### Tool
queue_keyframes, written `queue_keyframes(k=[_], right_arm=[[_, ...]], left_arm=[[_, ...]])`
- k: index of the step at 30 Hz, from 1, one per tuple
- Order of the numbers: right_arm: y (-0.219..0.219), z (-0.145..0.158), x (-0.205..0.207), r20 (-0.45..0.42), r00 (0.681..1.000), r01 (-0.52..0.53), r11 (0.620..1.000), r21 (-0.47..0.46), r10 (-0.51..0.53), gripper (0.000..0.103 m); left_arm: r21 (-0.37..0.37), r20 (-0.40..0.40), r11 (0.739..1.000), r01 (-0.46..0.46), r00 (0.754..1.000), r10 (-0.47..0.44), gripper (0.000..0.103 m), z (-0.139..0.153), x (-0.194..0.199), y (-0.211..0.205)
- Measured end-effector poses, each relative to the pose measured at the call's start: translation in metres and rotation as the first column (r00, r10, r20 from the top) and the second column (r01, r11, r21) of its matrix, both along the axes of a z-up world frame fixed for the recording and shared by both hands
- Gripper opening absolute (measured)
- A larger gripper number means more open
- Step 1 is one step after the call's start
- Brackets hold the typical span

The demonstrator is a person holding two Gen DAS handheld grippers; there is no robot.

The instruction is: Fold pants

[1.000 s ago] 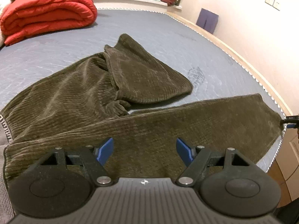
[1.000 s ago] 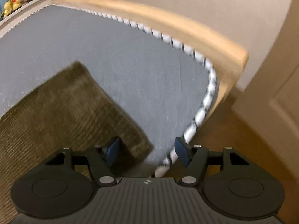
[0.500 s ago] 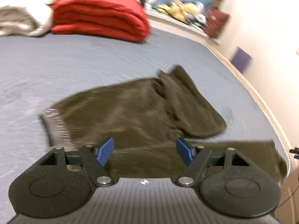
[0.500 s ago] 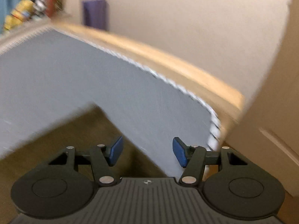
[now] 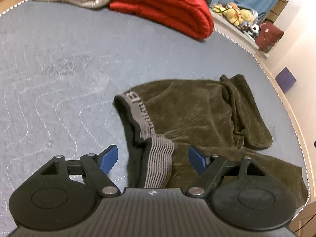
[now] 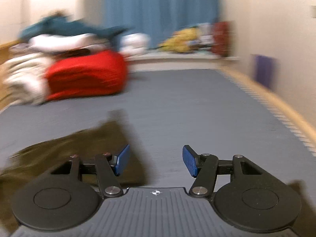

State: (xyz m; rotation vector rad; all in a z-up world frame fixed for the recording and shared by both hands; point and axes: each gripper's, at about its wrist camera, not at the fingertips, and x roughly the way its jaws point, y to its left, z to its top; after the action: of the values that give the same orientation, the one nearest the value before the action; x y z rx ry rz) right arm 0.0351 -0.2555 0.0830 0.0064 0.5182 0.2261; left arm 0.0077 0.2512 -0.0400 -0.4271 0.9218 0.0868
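The dark olive corduroy pants lie on the grey quilted mattress, their striped grey waistband between the spread fingers of the left gripper. The right gripper (its view blurred) hangs with fingers apart over bare mattress, pants at its nine o'clock.

Dim warm indoor light; left view fairly sharp, right view motion-blurred, fisheye-bent edges, dark corners

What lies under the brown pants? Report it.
The brown pants lie on the gray quilted mattress, bare around them. One leg overlaps the other; whatever lies beneath the fabric is covered.
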Motion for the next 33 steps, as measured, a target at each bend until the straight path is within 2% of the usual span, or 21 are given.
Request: queue_keyframes(k=[3, 6, 10, 13, 16, 18, 19, 21, 23, 24, 25, 26, 27, 28, 29, 31, 33], right_arm=[[0.083, -0.008, -0.023, 0.003, 0.978, -0.21, 0.977, -0.046, 0.21, 0.061], [0.147, -0.029, -0.051, -0.027, 0.919, -0.393, 0.918, -0.059, 0.392, 0.061], [0.219, -0.058, -0.086, -0.105, 0.813, -0.583, 0.802, -0.135, 0.573, 0.059], [0.253, -0.08, -0.11, -0.143, 0.726, -0.686, 0.691, -0.229, 0.673, 0.059], [0.266, -0.092, -0.132, -0.189, 0.653, -0.754, 0.608, -0.249, 0.733, 0.06], [0.271, -0.099, -0.135, -0.26, 0.583, -0.812, 0.542, -0.216, 0.77, 0.06], [0.274, -0.103, -0.139, -0.28, 0.559, -0.828, 0.514, -0.223, 0.78, 0.06], [0.275, -0.11, -0.145, -0.304, 0.541, -0.84, 0.482, -0.249, 0.785, 0.06], [0.272, -0.112, -0.145, -0.333, 0.523, -0.852, 0.467, -0.238, 0.785, 0.059], [0.271, -0.114, -0.145, -0.342, 0.516, -0.856, 0.458, -0.24, 0.785, 0.059], [0.27, -0.117, -0.144, -0.337, 0.509, -0.86, 0.448, -0.246, 0.792, 0.056], [0.27, -0.115, -0.145, -0.334, 0.493, -0.868, 0.43, -0.247, 0.803, 0.043], [0.27, -0.112, -0.144, -0.338, 0.481, -0.875, 0.415, -0.25, 0.809, 0.017], [0.27, -0.109, -0.145, -0.338, 0.486, -0.869, 0.407, -0.28, 0.806, 0.014], [0.269, -0.1, -0.144, -0.339, 0.479, -0.872, 0.393, -0.292, 0.81, 0.014], [0.263, -0.081, -0.144, -0.321, 0.442, -0.893, 0.376, -0.249, 0.837, 0.013], [0.253, -0.07, -0.148, -0.311, 0.39, -0.917, 0.337, -0.212, 0.867, 0.014]], left_arm=[[-0.014, -0.023, 1.0, 0.007, 1.0, -0.008, 0.083, -0.009, 0.001, 0.003], [-0.019, -0.045, 1.0, 0.014, 0.999, -0.014, 0.083, -0.017, 0.004, 0.001], [-0.008, -0.073, 1.0, 0.021, 0.997, -0.021, 0.083, -0.028, 0.011, -0.001], [-0.026, -0.092, 0.999, 0.032, 0.995, -0.034, 0.083, -0.036, 0.016, -0.002], [-0.047, -0.102, 0.997, 0.055, 0.993, -0.06, 0.083, -0.043, 0.02, -0.006], [-0.059, -0.114, 0.996, 0.069, 0.991, -0.075, 0.083, -0.05, 0.023, -0.009], [-0.064, -0.123, 0.995, 0.076, 0.989, -0.083, 0.083, -0.055, 0.024, -0.011], [-0.07, -0.15, 0.994, 0.084, 0.984, -0.093, 0.08, -0.065, 0.026, -0.015], [-0.063, -0.168, 0.993, 0.101, 0.98, -0.11, 0.061, -0.075, 0.026, -0.018], [-0.077, -0.169, 0.99, 0.114, 0.978, -0.126, 0.045, -0.079, 0.025, -0.019], [-0.08, -0.168, 0.989, 0.123, 0.976, -0.135, 0.037, -0.081, 0.023, -0.02], [-0.063, -0.158, 0.988, 0.14, 0.976, -0.149, 0.033, -0.079, 0.019, -0.021], [-0.061, -0.148, 0.988, 0.144, 0.977, -0.152, 0.028, -0.074, 0.016, -0.021], [-0.091, -0.128, 0.988, 0.123, 0.983, -0.134, 0.027, -0.066, 0.01, -0.016], [-0.113, -0.117, 0.989, 0.099, 0.987, -0.113, 0.027, -0.057, 0.002, -0.013], [-0.103, -0.101, 0.99, 0.096, 0.989, -0.107, 0.028, -0.048, -0.01, -0.01], [-0.122, -0.165, 0.989, 0.081, 0.981, -0.101, 0.031, -0.068, -0.01, -0.006]])
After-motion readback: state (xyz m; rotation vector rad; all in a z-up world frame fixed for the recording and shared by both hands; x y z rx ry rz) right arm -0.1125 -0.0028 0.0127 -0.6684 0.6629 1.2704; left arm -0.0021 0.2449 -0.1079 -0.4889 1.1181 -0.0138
